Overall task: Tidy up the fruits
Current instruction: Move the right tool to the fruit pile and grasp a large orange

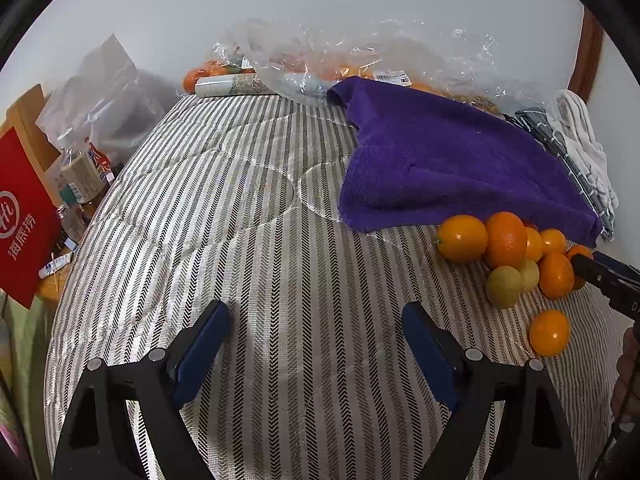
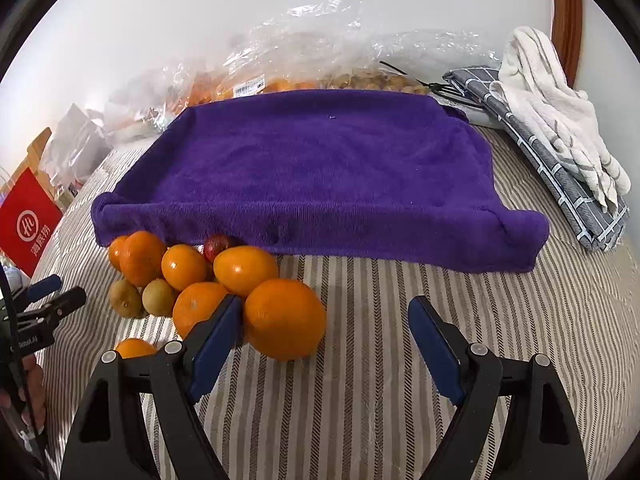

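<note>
Blue-padded fingers of the left gripper (image 1: 316,320) stand wide apart over bare striped quilt (image 1: 248,208), nothing between them. Right gripper (image 2: 326,314) likewise wide; its left pad sits just beside the nearest large orange (image 2: 285,318), whether touching cannot be told, and the orange lies outside the gap. Both grippers tilt downward toward the bed.

Fruit pile (image 2: 188,276) lies at the near edge of the purple towel (image 2: 320,172), left of the right gripper: several oranges, two dull greenish-brown fruits (image 2: 125,298), and one dark red fruit (image 2: 218,245) mostly hidden behind the oranges. One small orange (image 2: 134,348) is half cut off by the right gripper's frame. In the left wrist view the same pile (image 1: 516,256) sits far right, with one orange (image 1: 549,332) apart, nearer the camera.

Towel drapes over something flat and box-like; what is under it cannot be seen. Behind it, crumpled clear plastic bags (image 2: 320,52) hold more orange fruit and some small tan items, hard to make out. Folded grey checked cloth (image 2: 560,168) and white cloth (image 2: 552,108) lie at far right. Red bag (image 1: 24,220) with white print stands at left, beside bottles too cluttered to identify.

Part of a hand (image 2: 28,392) shows at the left edge of the right wrist view, gripping the other tool's handle.
</note>
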Demonstrator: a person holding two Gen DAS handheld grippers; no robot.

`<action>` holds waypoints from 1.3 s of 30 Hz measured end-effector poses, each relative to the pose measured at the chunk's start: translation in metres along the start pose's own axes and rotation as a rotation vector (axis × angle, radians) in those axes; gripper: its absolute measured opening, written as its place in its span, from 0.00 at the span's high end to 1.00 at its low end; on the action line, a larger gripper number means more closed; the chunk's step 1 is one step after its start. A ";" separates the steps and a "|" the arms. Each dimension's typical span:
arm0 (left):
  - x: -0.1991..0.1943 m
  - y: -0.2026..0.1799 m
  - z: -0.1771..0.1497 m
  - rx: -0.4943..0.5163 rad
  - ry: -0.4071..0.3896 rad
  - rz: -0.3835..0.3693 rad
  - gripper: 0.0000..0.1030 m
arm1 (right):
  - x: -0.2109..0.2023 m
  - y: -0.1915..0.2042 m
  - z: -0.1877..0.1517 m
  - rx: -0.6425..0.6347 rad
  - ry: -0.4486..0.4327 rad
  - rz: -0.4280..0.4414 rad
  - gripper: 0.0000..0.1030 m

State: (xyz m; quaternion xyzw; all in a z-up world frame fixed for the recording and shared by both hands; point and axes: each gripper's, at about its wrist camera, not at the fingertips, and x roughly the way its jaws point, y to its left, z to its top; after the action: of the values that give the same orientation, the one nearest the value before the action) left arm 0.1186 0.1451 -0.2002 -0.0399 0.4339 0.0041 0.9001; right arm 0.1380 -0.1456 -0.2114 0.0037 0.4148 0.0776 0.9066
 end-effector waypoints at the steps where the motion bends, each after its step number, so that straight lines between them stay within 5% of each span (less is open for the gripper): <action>1: 0.000 0.000 0.000 -0.001 0.000 -0.002 0.16 | 0.001 -0.001 0.001 0.000 -0.002 -0.002 0.19; 20: -0.001 0.005 0.001 -0.017 -0.003 -0.034 0.16 | -0.003 0.017 0.003 -0.091 -0.054 0.029 0.62; 39: -0.005 0.013 0.001 -0.056 -0.022 -0.086 0.16 | -0.023 -0.001 -0.015 -0.088 -0.069 0.103 0.61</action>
State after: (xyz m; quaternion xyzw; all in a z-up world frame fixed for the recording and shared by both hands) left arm 0.1157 0.1585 -0.1963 -0.0835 0.4216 -0.0222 0.9027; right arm 0.1119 -0.1505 -0.2036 -0.0123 0.3789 0.1420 0.9144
